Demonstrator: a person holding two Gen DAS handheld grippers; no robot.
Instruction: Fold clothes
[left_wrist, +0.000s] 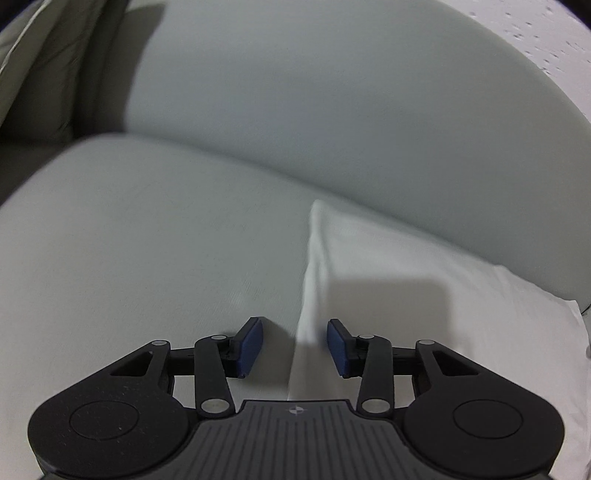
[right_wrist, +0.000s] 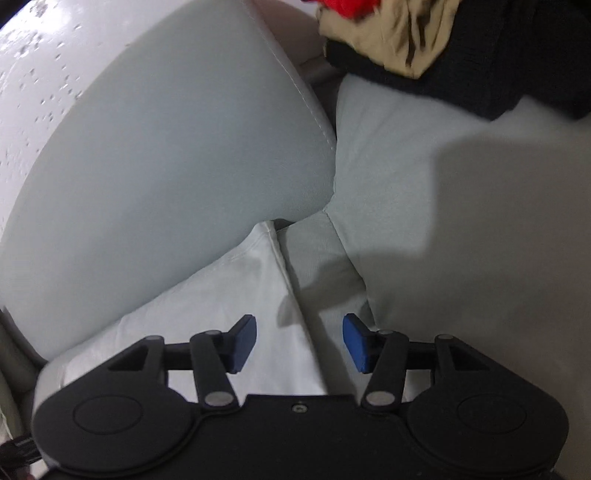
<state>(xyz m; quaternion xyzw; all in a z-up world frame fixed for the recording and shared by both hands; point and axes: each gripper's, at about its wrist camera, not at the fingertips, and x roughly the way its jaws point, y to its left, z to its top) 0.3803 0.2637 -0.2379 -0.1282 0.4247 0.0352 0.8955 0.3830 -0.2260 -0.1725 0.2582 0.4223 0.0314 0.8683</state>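
White garment (left_wrist: 388, 266) edge lies between parted left gripper (left_wrist: 294, 341) pads; right gripper (right_wrist: 300, 341) likewise parted over it, untouched.

A flat white cloth garment (right_wrist: 229, 306) is seen on the pale grey sofa seat cushion (right_wrist: 461, 258), below the black right gripper (right_wrist: 299, 341), whose blue-padded jaws are parted. At one o'clock, crumpled tan, black and red clothes (right_wrist: 424, 40) are piled.

Pale grey sofa with clothes lying on its seat.
A white garment (left_wrist: 424, 266) lies flat on the sofa seat (left_wrist: 147, 240) against the backrest (left_wrist: 314, 110); a dark, tan and red clothes pile (right_wrist: 461, 48) sits farther along.
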